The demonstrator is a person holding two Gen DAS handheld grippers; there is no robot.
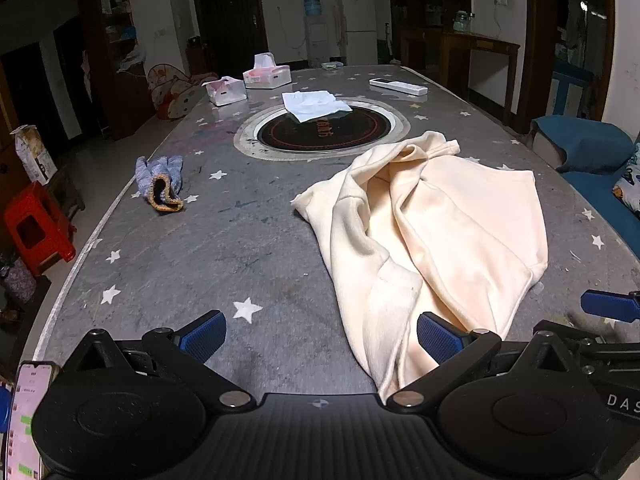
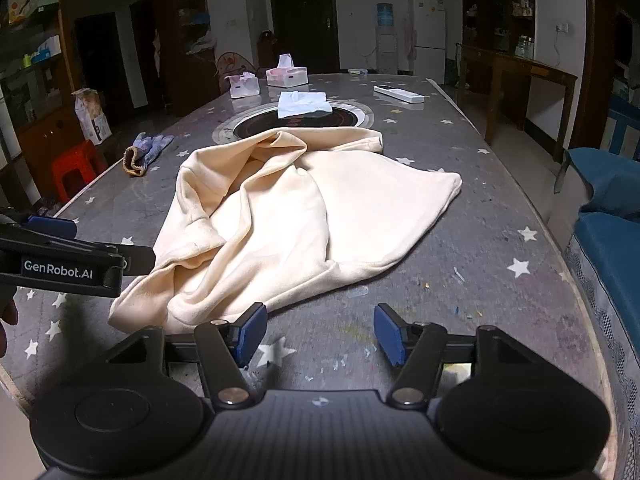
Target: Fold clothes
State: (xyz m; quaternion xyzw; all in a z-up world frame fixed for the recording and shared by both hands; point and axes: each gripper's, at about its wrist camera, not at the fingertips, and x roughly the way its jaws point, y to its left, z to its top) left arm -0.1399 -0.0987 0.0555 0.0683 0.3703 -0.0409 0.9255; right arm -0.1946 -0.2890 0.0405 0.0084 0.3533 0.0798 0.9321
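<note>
A cream garment (image 1: pixel 440 232) lies crumpled on the grey star-patterned table (image 1: pixel 200 248), right of centre in the left wrist view. My left gripper (image 1: pixel 320 338) stands open at the garment's near hem; a fold of cloth lies just inside its right finger (image 1: pixel 438 338), and the pads do not press it. In the right wrist view the garment (image 2: pixel 304 216) fills the middle. My right gripper (image 2: pixel 320 334) is open over bare table, its left finger (image 2: pixel 252 334) beside the near hem. The left gripper's body (image 2: pixel 60 268) shows at the left edge.
A blue knit glove (image 1: pixel 160 184) lies left of the garment. Farther back are a round inset cooktop (image 1: pixel 324 132) with a white cloth (image 1: pixel 314 106), two tissue boxes (image 1: pixel 266 74), and a remote (image 1: pixel 398 87). A red stool (image 1: pixel 36 228) stands left, a blue sofa (image 2: pixel 612 248) right.
</note>
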